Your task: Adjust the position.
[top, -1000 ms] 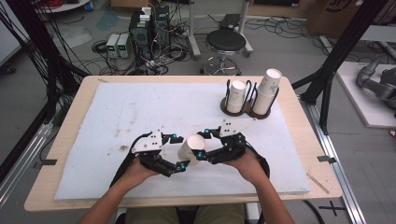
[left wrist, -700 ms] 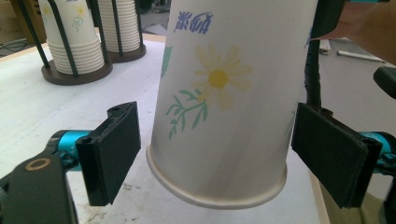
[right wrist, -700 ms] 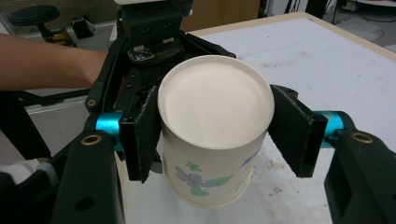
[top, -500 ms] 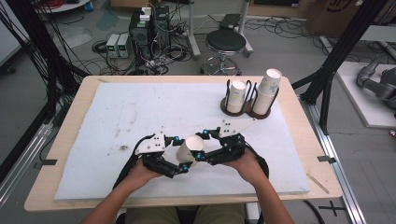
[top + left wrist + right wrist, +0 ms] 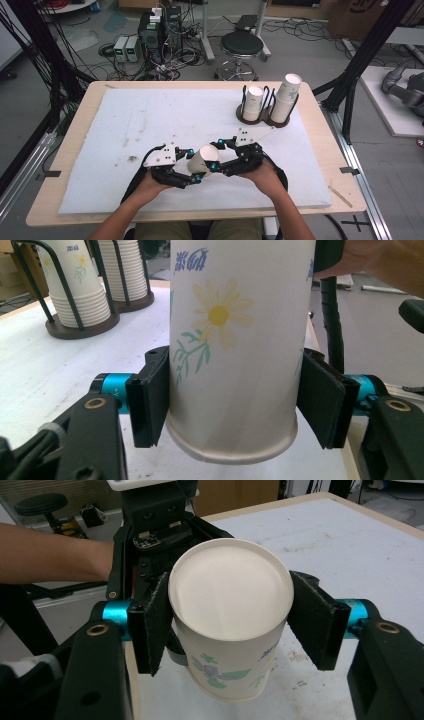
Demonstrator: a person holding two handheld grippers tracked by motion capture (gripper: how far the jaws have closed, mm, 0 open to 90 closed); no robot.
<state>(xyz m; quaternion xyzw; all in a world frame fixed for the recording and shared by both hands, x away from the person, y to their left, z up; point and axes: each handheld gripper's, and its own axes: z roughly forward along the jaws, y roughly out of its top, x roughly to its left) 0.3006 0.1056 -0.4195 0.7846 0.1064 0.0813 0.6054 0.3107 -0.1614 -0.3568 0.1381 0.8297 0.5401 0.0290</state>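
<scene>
A paper cup (image 5: 202, 159) sits between the two grippers near the front edge of the table's white mat (image 5: 150, 120). The left gripper (image 5: 192, 176) has its jaws against the cup's lower wall, one on either side just above the rolled rim, which points back toward that gripper's camera; both pads (image 5: 150, 395) look to be touching the daisy-printed wall (image 5: 235, 335), so the jaws stand at about the cup's width, holding it. The right gripper (image 5: 216, 164) meets the cup from the opposite end: its jaws flank the flat base (image 5: 230, 587), the left pad (image 5: 157, 625) touching the wall, the right pad (image 5: 312, 625) just beside it with a thin gap, so they are set a little wider than the cup. Beyond the left gripper's jaws, well apart, a dark wire cup holder (image 5: 262, 116) carries two stacks of cups (image 5: 75, 285).
</scene>
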